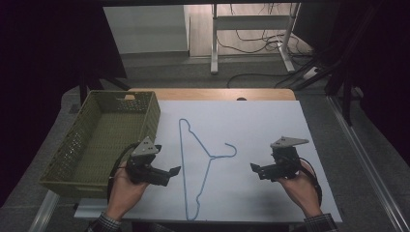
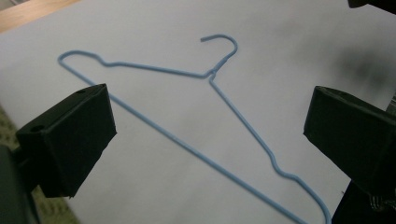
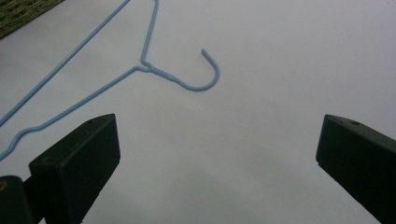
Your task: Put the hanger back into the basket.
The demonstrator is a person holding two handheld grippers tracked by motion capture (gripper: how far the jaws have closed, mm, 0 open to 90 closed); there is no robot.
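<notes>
While both grippers hover over the white sheet (image 1: 261,121), the one container here is a green mesh basket (image 1: 72,145) sitting just outboard of the left gripper (image 1: 171,170), hanging partly off the table's left edge — and as far as the high view shows, nothing's in it.

Count-wise: one basket, one blue wire hanger (image 1: 193,159), two grippers, two hands. That's the whole cast on the table.

The hanger lies flat on the sheet between the two grippers, closer to the left one. Its hook curls toward the right gripper (image 1: 253,167), and the long straight bar runs along the side nearest the left gripper. In the left gripper view the hanger (image 2: 196,116) stretches across just ahead of the jaws, its long bar passing behind the left jaw. In the right gripper view the hook end (image 3: 196,79) sits ahead of the jaws and a bit apart from them.

Both sets of jaws are spread wide with nothing between them — bare sheet shows in the gap in each gripper view. Neither is touching the hanger.

Around it: a strip of wooden tabletop (image 1: 212,94) shows past the far edge of the sheet, and beyond that there's floor with a white desk frame (image 1: 251,38) and a tangle of cables (image 1: 261,41). Nothing sits between either gripper and the hanger.
</notes>
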